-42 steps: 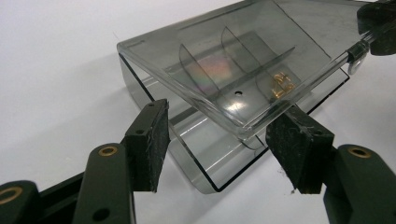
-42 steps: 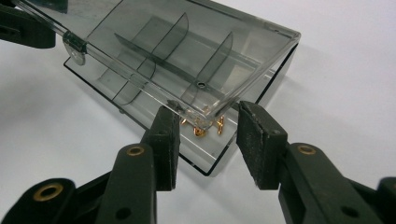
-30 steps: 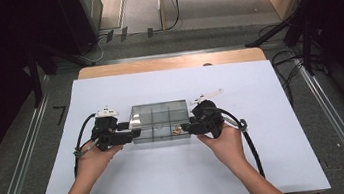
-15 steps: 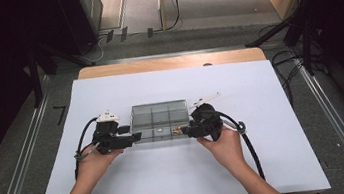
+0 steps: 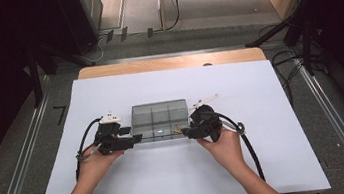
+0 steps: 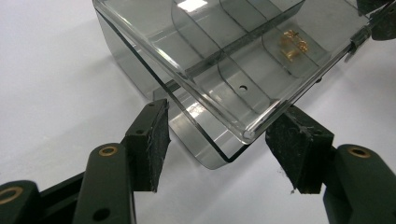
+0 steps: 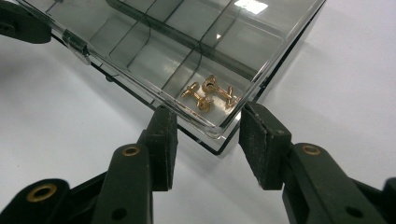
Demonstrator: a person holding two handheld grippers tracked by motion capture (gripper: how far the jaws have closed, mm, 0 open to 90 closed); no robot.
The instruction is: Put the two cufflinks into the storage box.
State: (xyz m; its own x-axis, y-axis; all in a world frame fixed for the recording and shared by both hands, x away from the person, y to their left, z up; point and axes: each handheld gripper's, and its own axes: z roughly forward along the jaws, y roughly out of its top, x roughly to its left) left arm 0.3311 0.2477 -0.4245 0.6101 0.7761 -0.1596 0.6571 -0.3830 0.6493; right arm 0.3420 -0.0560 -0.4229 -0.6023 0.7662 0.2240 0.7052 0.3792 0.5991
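Note:
A smoky clear compartment box (image 5: 158, 121) lies on the white sheet (image 5: 273, 114), its lid (image 6: 224, 56) raised a little off the base at the front. Small gold metal pieces (image 7: 208, 93) lie in the near right compartment and appear in the left gripper view as gold pieces (image 6: 292, 44). My left gripper (image 5: 137, 138) straddles the near left corner, pads against the lid's two edges (image 6: 223, 116). The right gripper (image 5: 184, 131) holds the near right corner of the lid the same way (image 7: 207, 115). A hand holds each gripper.
A clear latch (image 6: 359, 39) sits midway along the lid's front edge. The wooden table edge (image 5: 170, 62) runs behind the sheet. Metal rails (image 5: 327, 106) flank the table, and cables trail from both grippers.

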